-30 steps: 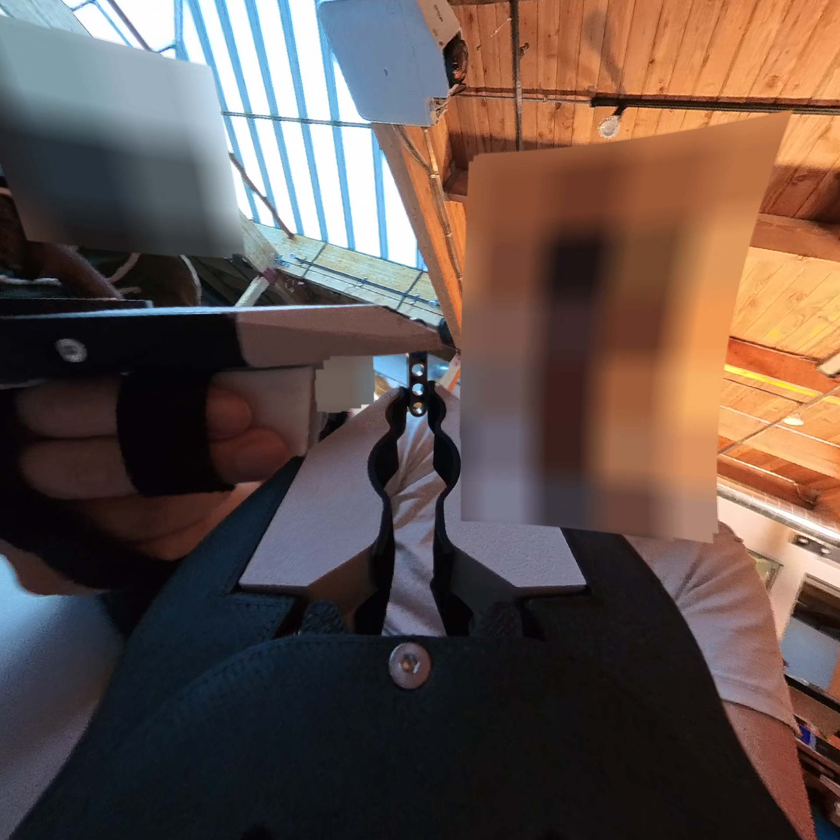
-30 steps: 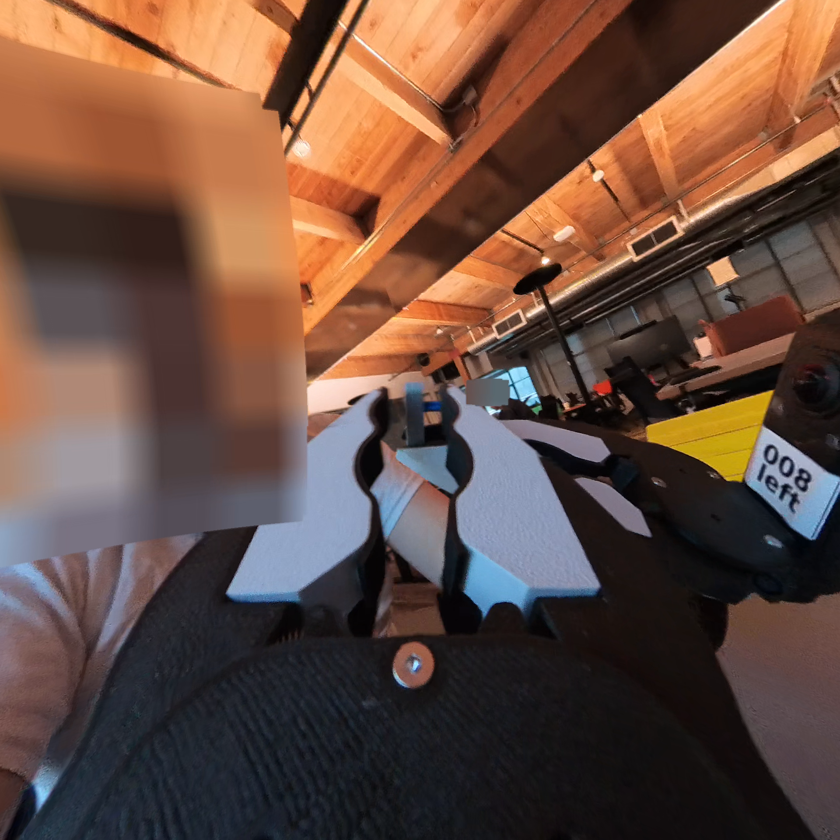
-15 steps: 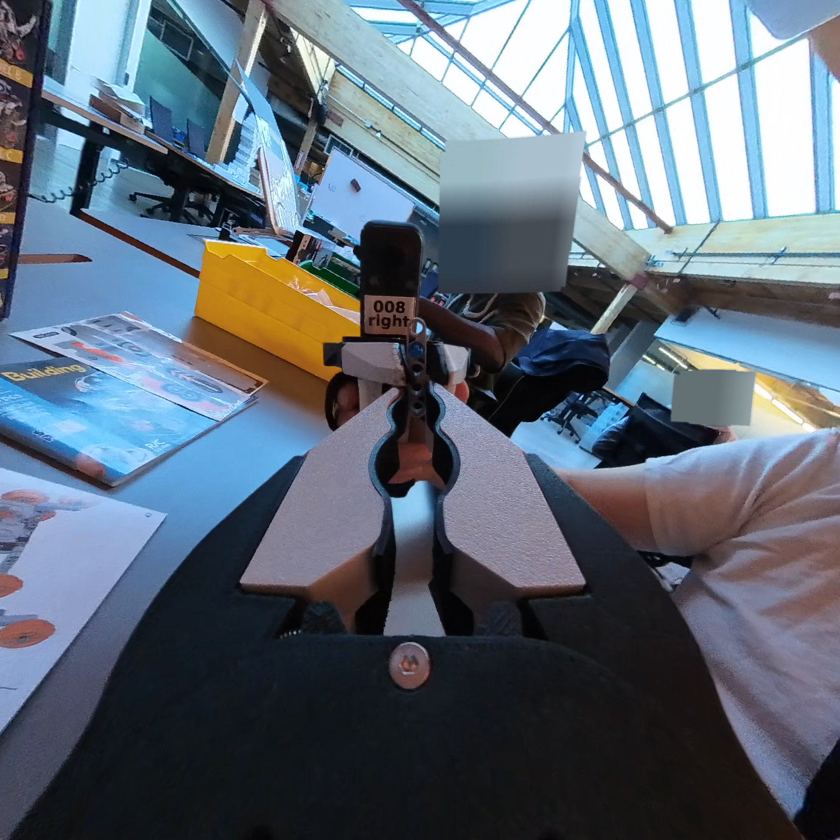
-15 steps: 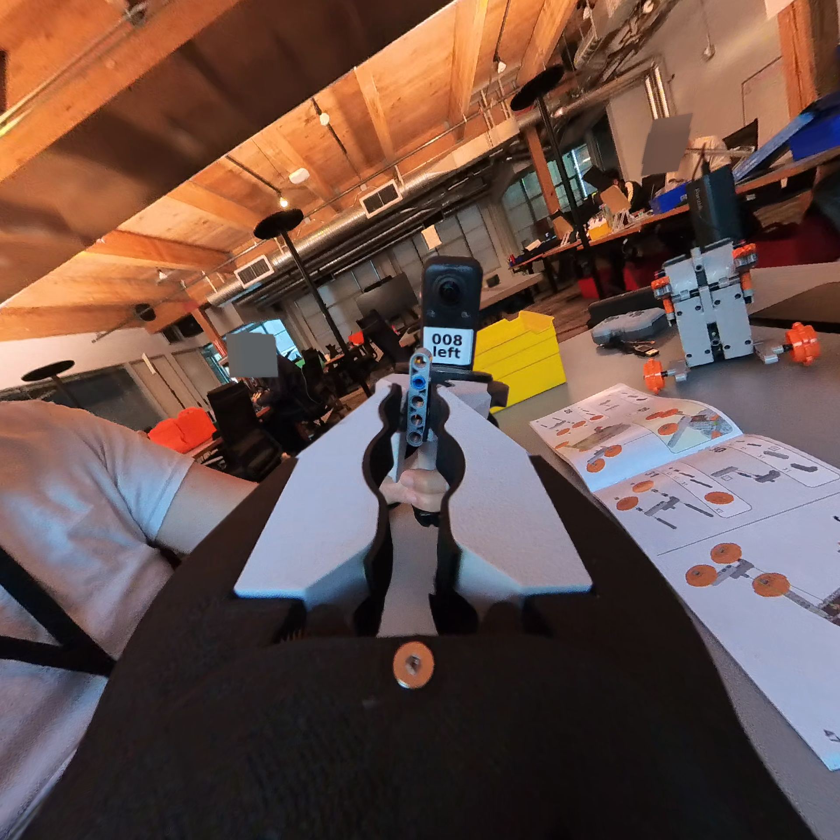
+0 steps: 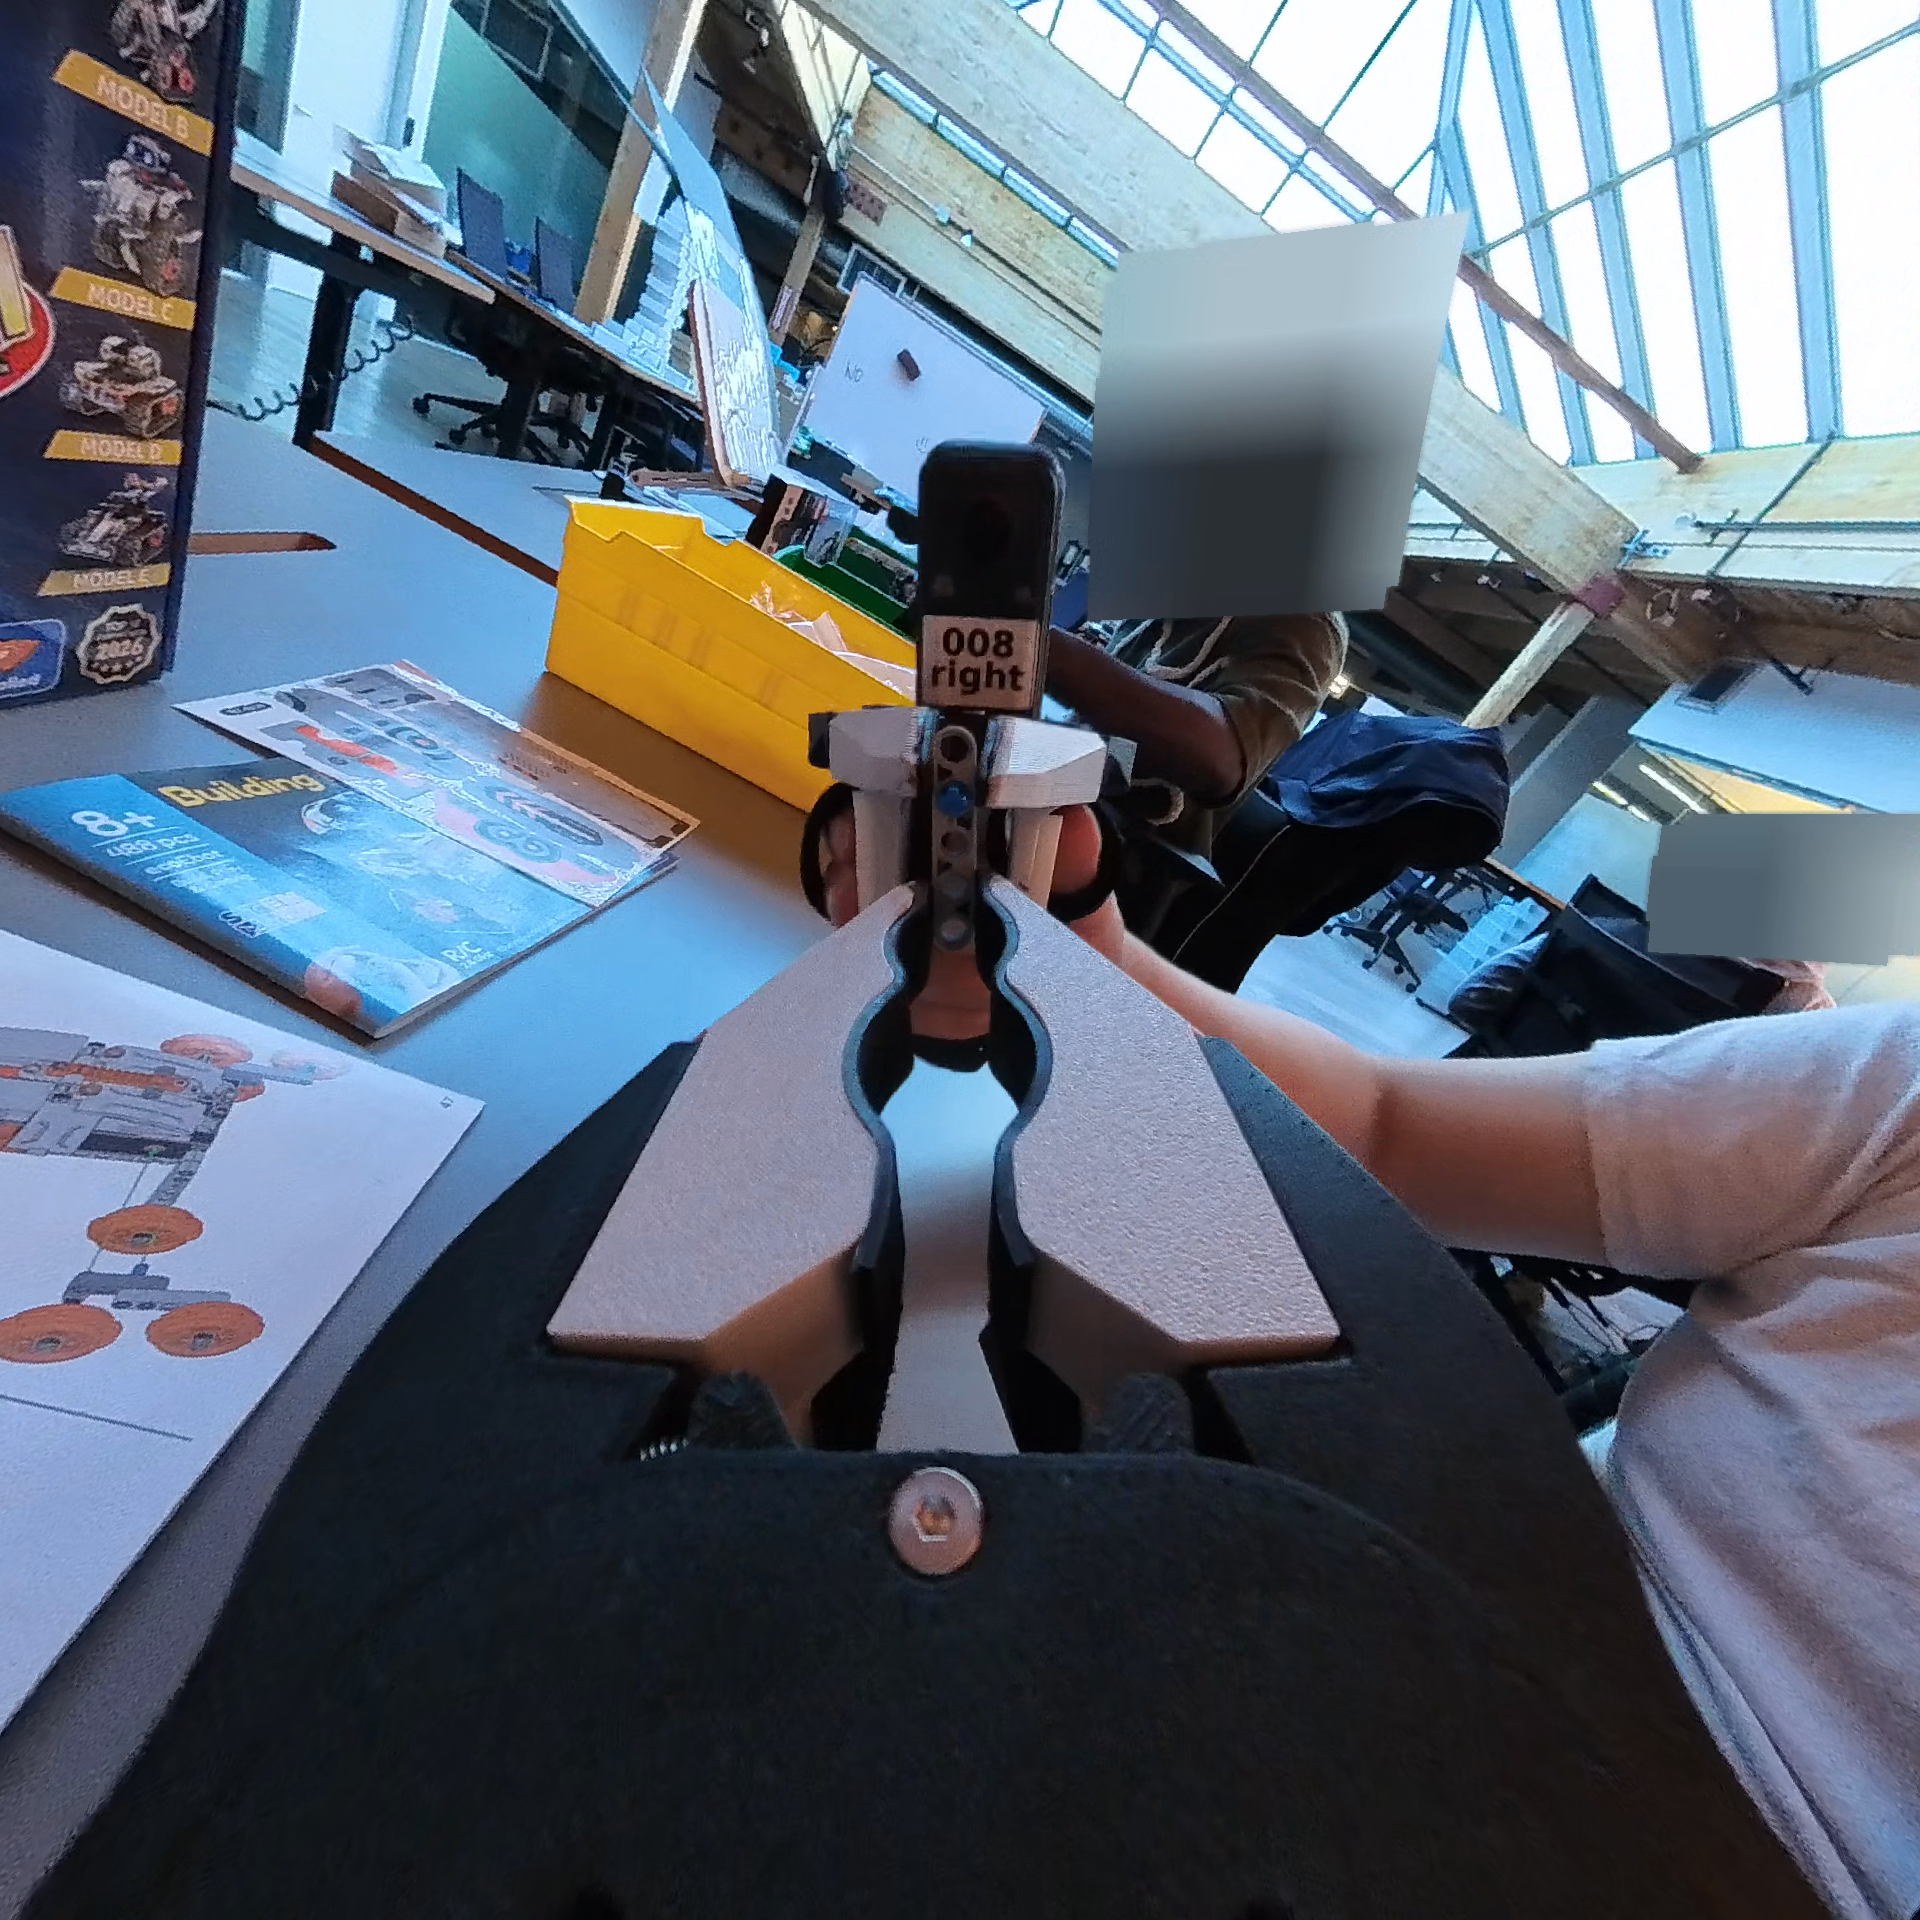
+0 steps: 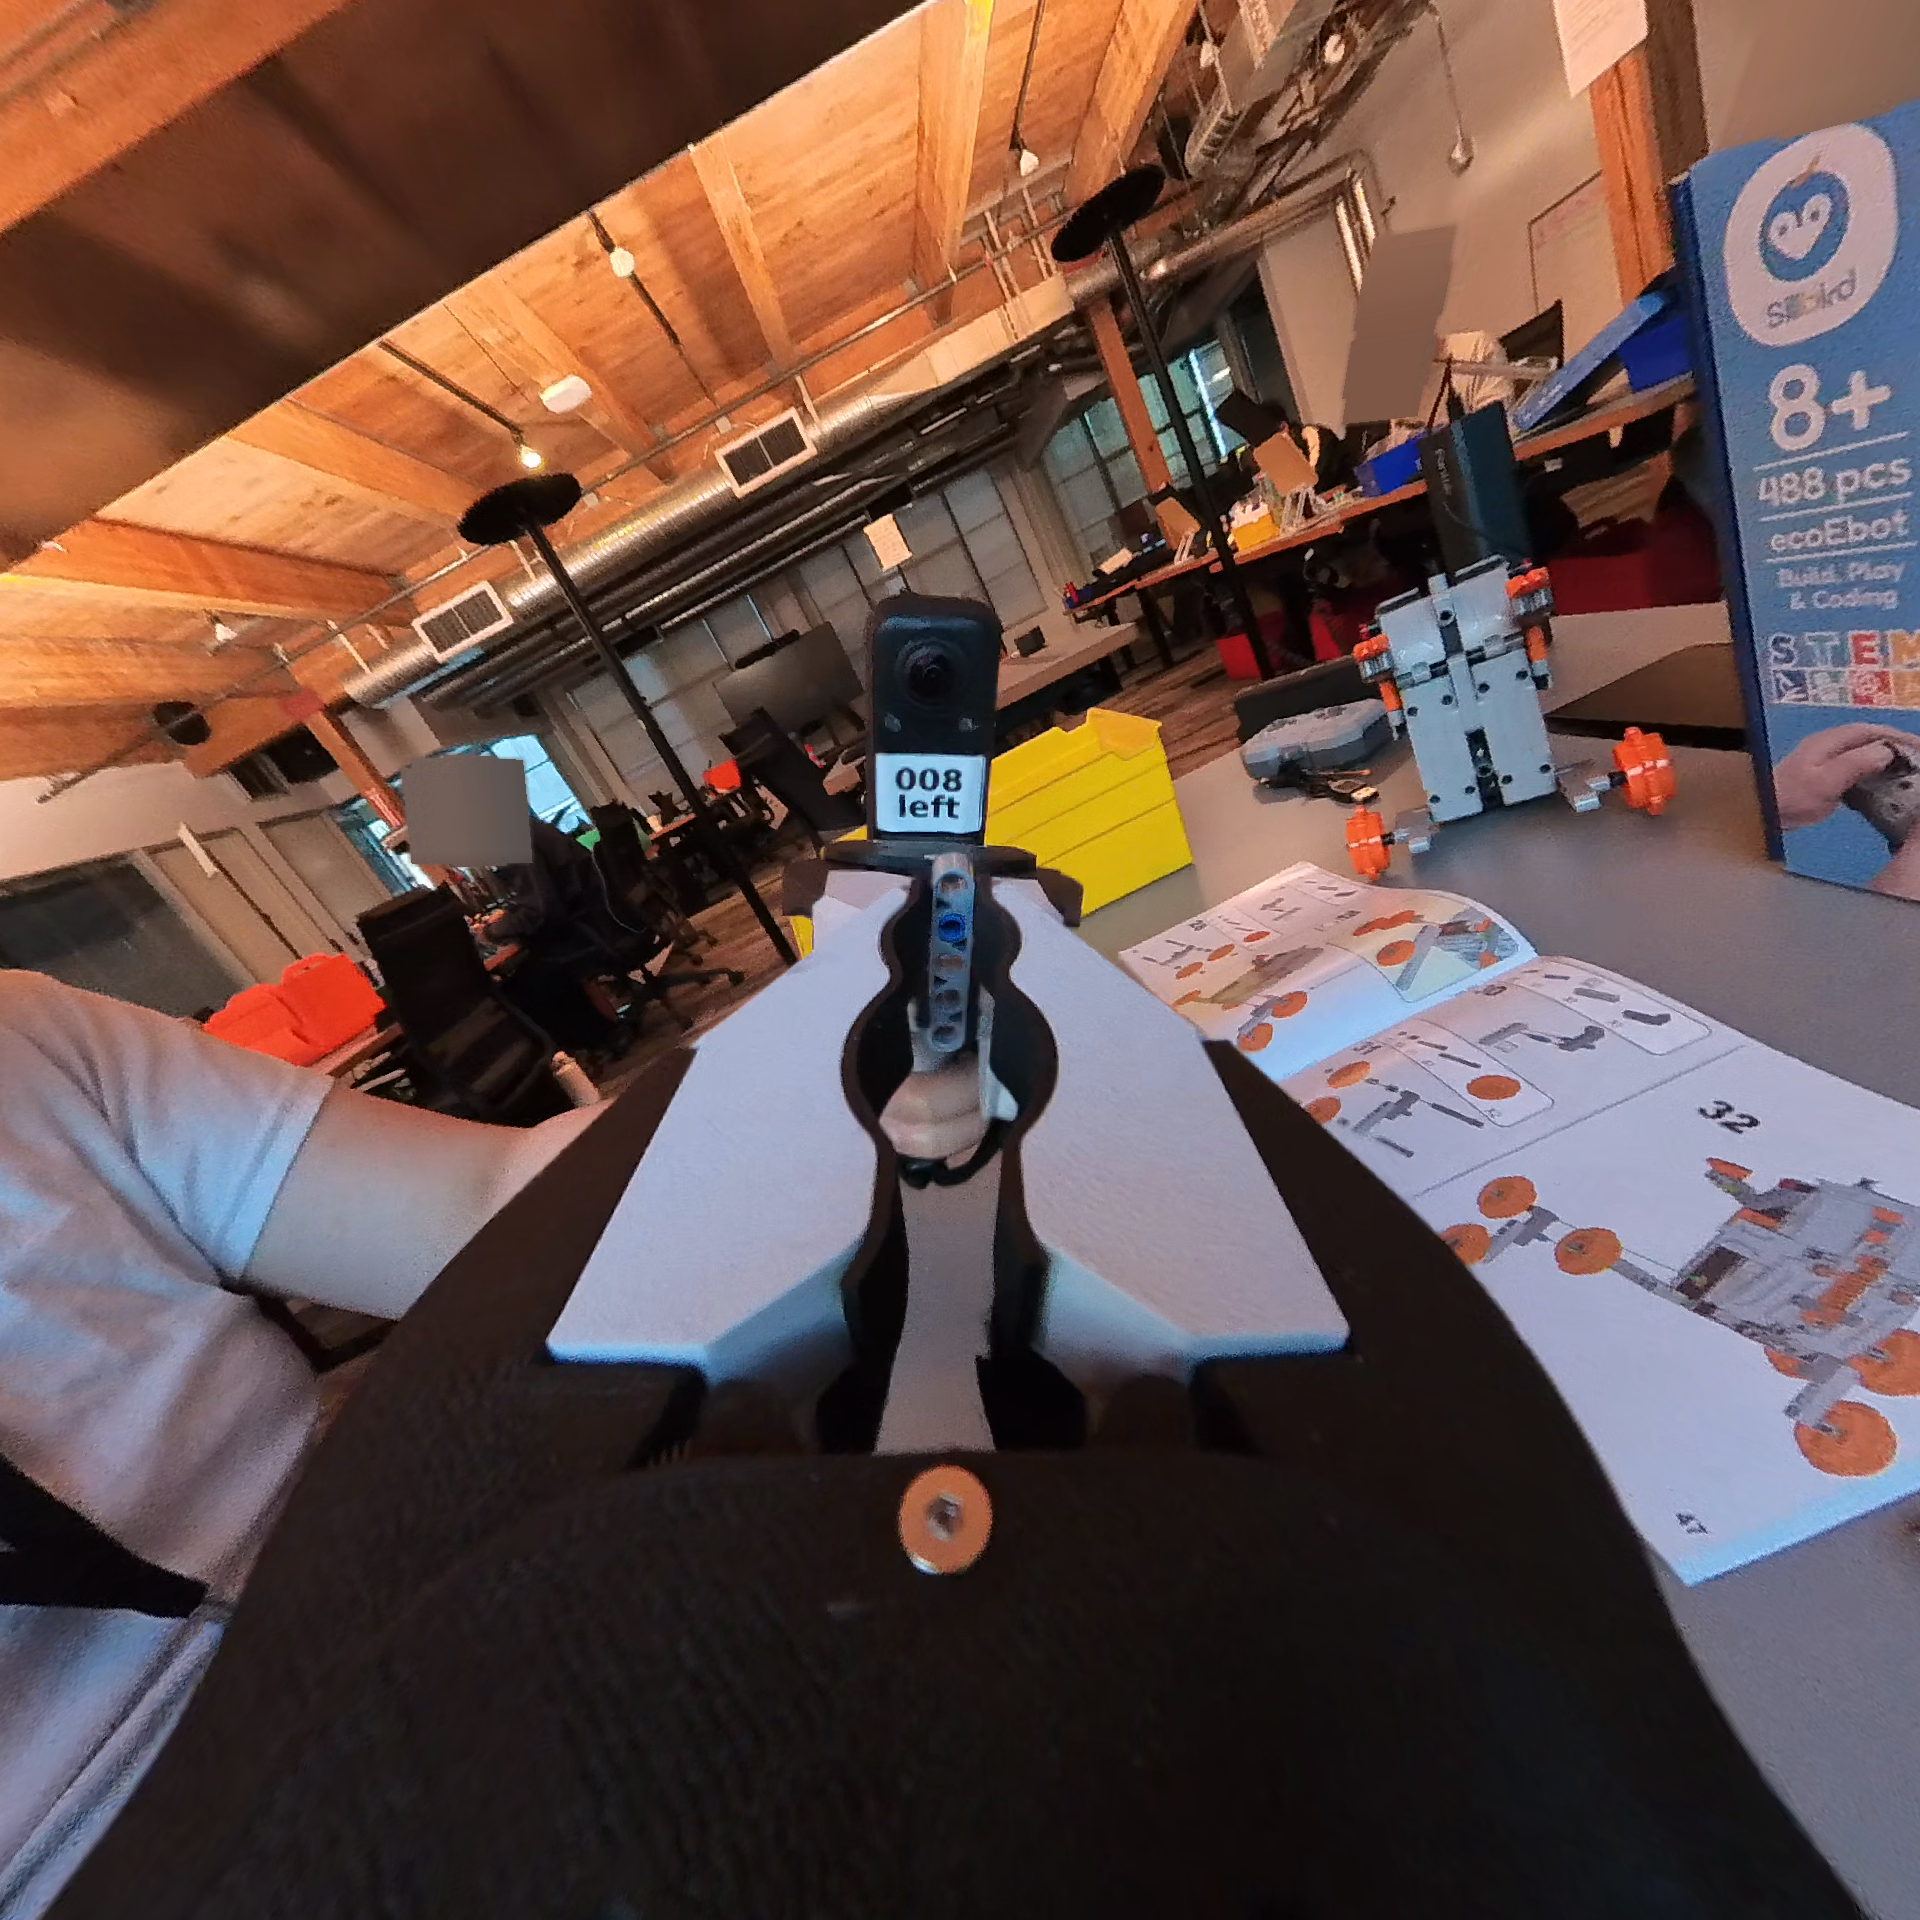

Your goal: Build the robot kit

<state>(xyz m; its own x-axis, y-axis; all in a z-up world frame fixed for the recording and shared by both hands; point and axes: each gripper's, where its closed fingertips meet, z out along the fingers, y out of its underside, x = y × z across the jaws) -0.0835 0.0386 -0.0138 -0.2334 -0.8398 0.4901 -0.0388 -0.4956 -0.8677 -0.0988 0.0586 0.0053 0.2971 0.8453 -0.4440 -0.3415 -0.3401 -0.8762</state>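
Grey holed beam [image 5: 951,831] with a blue pin sits between the two tips. The left tool [image 5: 951,914] and right tool [image 6: 948,904] each seem pressed onto one end. Both have swung down from the ceiling and now face each other, level, above the surface [image 5: 312,582].

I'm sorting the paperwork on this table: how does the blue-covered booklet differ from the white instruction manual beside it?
The blue-covered booklet is closed, showing a dark blue cover; the white instruction manual lies open, showing drawings of an orange-wheeled model. The booklet sits farther from the left tool, nearer the yellow bin; the manual is closer to that tool. Both lie flat on the grey table.
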